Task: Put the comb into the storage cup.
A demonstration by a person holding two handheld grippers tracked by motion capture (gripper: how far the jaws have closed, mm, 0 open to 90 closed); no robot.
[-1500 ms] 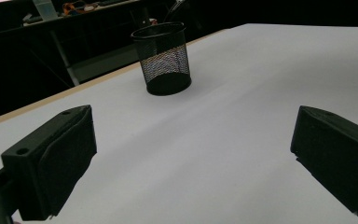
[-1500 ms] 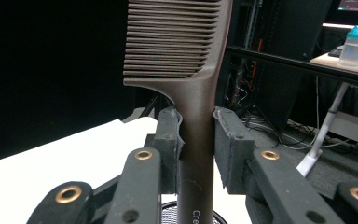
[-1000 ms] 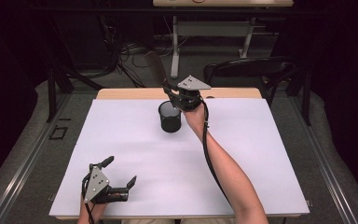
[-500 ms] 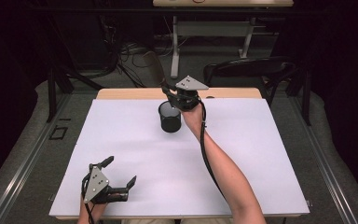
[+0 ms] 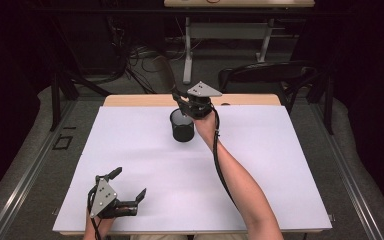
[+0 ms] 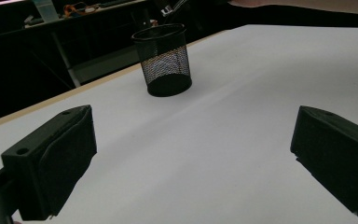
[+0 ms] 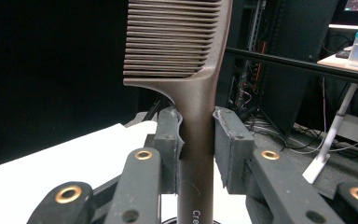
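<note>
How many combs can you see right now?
1. A brown comb is clamped by its handle in the right gripper, teeth end up, above the black mesh cup. The cup's inside is unclear.

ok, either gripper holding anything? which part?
Right gripper clamps a brown plastic comb by its handle, just below the teeth. Left gripper is open, holding nothing.

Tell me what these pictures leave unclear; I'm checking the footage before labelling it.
- Brown plastic comb: right gripper view, top and handle end cut off by the frame edges; printed lettering cut short.
- Same comb, high view: hidden behind the right tool.
- Black wire-mesh cup: inside too dark, high view and left gripper view.
- Left tool: jaws stand wide apart, nothing between them.
</note>
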